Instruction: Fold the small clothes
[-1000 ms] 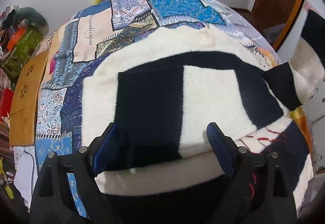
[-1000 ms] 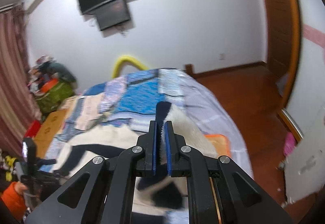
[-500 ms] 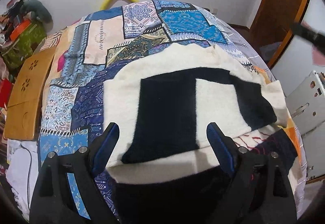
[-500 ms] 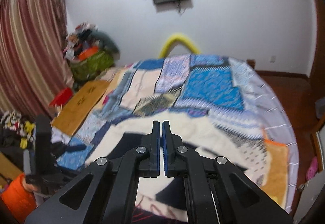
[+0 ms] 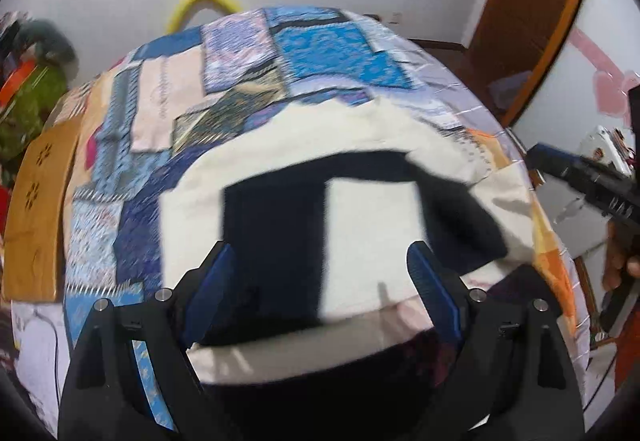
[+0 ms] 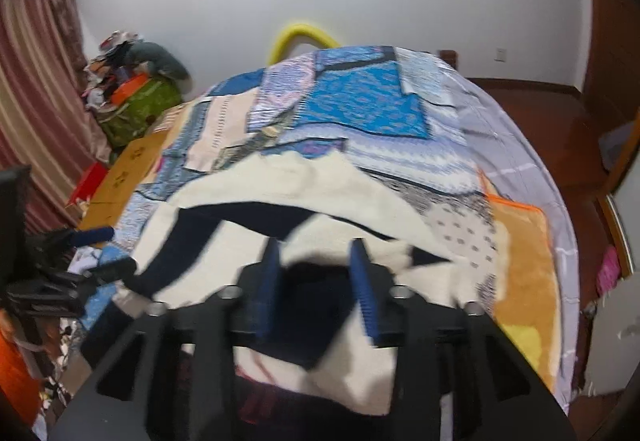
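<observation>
Cream and navy knit, the sweater (image 5: 372, 225) lies spread across the patchwork bedspread (image 5: 320, 53), with a wooden board (image 5: 36, 209) off the bed's left edge. Over its near hem hangs the left gripper (image 5: 320, 281), blue pads wide apart and empty. Further right, the right gripper (image 6: 316, 281) hovers above a folded-in dark sleeve, fingers (image 6: 362, 281) parted, pinching nothing.
</observation>
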### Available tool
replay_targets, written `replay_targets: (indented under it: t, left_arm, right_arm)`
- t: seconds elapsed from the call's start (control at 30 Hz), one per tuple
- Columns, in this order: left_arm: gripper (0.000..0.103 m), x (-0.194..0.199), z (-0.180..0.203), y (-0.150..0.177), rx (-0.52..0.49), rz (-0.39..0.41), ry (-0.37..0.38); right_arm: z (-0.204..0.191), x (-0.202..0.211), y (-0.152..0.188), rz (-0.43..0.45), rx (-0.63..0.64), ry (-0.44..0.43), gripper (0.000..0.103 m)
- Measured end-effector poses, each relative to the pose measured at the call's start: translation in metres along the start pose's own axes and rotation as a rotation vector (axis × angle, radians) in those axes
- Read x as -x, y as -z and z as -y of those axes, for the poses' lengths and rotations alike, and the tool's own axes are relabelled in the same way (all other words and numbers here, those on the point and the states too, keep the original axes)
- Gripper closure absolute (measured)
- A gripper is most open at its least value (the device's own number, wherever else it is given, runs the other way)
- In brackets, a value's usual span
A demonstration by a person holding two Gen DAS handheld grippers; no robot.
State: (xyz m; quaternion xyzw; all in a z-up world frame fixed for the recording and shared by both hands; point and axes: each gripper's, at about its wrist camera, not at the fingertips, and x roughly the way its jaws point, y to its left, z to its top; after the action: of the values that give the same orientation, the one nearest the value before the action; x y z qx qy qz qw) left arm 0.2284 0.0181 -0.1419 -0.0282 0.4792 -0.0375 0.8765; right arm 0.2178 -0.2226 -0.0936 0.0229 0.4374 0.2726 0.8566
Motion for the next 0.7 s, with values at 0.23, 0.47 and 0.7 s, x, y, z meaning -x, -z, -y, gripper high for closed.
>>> replay_targets:
  t: [0.23,0.47,0.7]
  left_arm:
    - [0.015,-0.029,0.067,-0.033,-0.141,-0.023,0.016]
    - [0.016,-0.085,0.115,-0.037,-0.264,-0.094,-0.061]
    - [0.031,-0.124,0.137,-0.040,-0.331,-0.122,-0.088]
  right_arm:
    - [0.047,0.010,0.021,-0.029,-0.072,0.052,0.053]
    - [0.089,0.008,0.050,-0.083,-0.158,0.072,0.052]
    - [0.115,-0.004,0.074,-0.125,-0.231,0.070,0.052]
